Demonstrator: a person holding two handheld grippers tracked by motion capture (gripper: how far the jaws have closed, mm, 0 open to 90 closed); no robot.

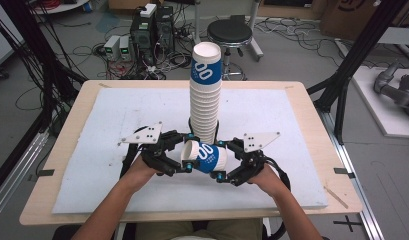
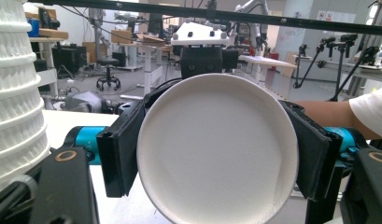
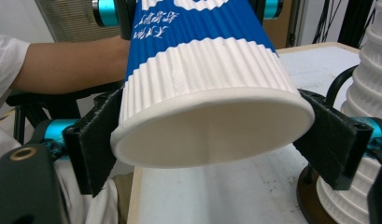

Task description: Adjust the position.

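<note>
High view: paper cup point(image 1: 206, 156) lies sideways between both hand-held grippers.

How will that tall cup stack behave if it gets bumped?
The stack is tall on a narrow base, so it probably tips easily. Ribbed paper cups nested together look light, so a nudge likely shifts it. It already seems to lean a little, so a bump low down may topple it.

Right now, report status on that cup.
Left gripper shut on the cup, held sideways over the mat. Right gripper around its other end, grip unclear. Cup stack close behind.
</note>
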